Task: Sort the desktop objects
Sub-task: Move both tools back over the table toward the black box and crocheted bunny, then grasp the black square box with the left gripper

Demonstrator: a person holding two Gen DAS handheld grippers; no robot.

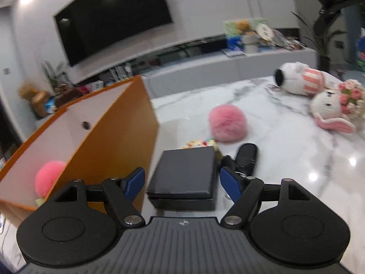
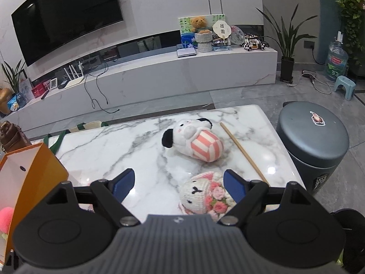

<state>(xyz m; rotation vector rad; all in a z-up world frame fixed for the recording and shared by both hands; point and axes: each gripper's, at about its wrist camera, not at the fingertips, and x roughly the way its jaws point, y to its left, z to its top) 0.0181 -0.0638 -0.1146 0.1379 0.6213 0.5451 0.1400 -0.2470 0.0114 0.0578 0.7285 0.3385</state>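
Left wrist view: the left gripper (image 1: pixel 182 179) stands spread wide, the black box (image 1: pixel 184 175) between its fingers, untouched, beside the orange bin (image 1: pixel 109 132). Right wrist view: the right gripper (image 2: pixel 180 183) gapes, unclenched, around the crocheted bunny (image 2: pixel 205 197) on the marble table (image 2: pixel 109 146).

Marble table (image 2: pixel 109 146), orange box (image 1: pixel 118 123), black case (image 1: pixel 184 173), pink pompom (image 1: pixel 228 123), two plush toys, wooden stick (image 2: pixel 241 150)

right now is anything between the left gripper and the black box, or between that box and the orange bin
Nothing visible blocks either. The left gripper is open with the black box lying between its fingers, not yet pinched. The orange bin stands right beside the box, open-topped, a pink pompom already inside.
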